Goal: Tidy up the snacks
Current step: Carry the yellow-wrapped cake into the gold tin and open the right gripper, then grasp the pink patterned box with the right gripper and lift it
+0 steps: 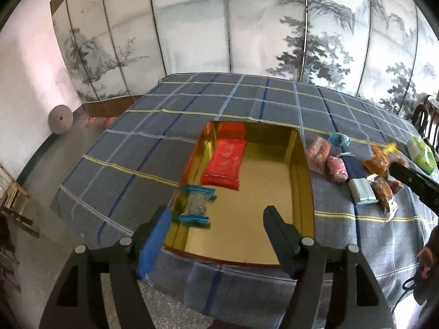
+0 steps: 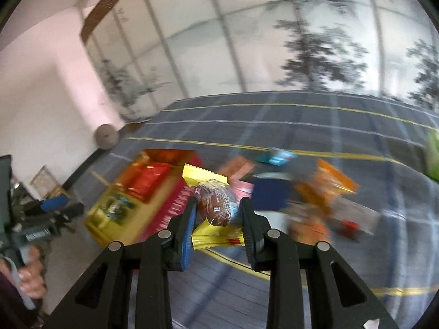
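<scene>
A yellow-wrapped snack (image 2: 216, 205) is held in the clenched jaws of the right gripper (image 2: 218, 213), above the plaid-covered counter (image 1: 247, 96).

The left gripper (image 1: 216, 219) is seen with its jaws released and nothing between them, over the near end of the gold tray (image 1: 306, 181). Inside the tray, a red packet (image 1: 226, 161) lies toward the far left corner, and a blue-edged clear packet (image 1: 196, 205) rests against the left wall. The loose snacks (image 1: 356, 170) are scattered on the cloth to the right of the tray.
</scene>
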{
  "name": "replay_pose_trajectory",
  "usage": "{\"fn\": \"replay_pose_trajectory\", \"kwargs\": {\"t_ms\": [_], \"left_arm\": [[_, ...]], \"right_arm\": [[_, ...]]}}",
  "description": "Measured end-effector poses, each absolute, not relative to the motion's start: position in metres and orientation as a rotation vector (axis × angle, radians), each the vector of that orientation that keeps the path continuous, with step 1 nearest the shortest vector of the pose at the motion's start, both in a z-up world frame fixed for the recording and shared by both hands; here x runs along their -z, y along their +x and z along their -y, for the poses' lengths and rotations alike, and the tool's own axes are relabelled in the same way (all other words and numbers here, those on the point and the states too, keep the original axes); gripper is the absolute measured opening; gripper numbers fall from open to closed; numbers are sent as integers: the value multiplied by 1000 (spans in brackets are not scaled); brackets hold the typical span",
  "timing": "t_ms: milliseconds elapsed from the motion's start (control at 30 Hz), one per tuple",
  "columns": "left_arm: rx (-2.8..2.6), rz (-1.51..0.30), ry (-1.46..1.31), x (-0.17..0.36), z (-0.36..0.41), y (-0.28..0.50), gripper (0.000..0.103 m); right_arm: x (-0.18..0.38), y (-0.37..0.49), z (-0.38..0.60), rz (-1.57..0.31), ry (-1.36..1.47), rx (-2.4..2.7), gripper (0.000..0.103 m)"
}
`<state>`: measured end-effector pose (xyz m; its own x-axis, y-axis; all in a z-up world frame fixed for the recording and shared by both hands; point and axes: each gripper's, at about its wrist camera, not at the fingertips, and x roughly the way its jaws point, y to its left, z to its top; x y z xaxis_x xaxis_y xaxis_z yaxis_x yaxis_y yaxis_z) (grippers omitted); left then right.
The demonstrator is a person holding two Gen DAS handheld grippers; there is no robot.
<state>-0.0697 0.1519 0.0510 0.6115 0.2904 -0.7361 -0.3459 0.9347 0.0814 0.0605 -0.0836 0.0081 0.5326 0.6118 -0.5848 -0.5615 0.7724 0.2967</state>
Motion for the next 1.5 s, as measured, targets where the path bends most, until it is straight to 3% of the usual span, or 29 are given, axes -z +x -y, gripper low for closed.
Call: {"fn": "replay_pose_trajectory", "kwargs": {"t_ms": [500, 1067, 1233, 1367, 1500], "left_arm": [[-372, -768, -21, -62, -162, -99, 73], [-394, -812, -5, -46, -175, -92, 73], [-396, -818, 0, -43, -177, -90, 73], [-394, -828, 1, -42, -178, -88, 73], [-383, -813, -4, -45, -176, -89, 73]], "right_arm": [[-2, 92, -49, -824, -44, -841, 28], [36, 123, -104, -930, -86, -791, 32], [33, 123, -98, -920, -27, -806, 45], [17, 115, -54, -861, 99, -791, 46], [24, 108, 6, -869, 29, -689, 47]]}}
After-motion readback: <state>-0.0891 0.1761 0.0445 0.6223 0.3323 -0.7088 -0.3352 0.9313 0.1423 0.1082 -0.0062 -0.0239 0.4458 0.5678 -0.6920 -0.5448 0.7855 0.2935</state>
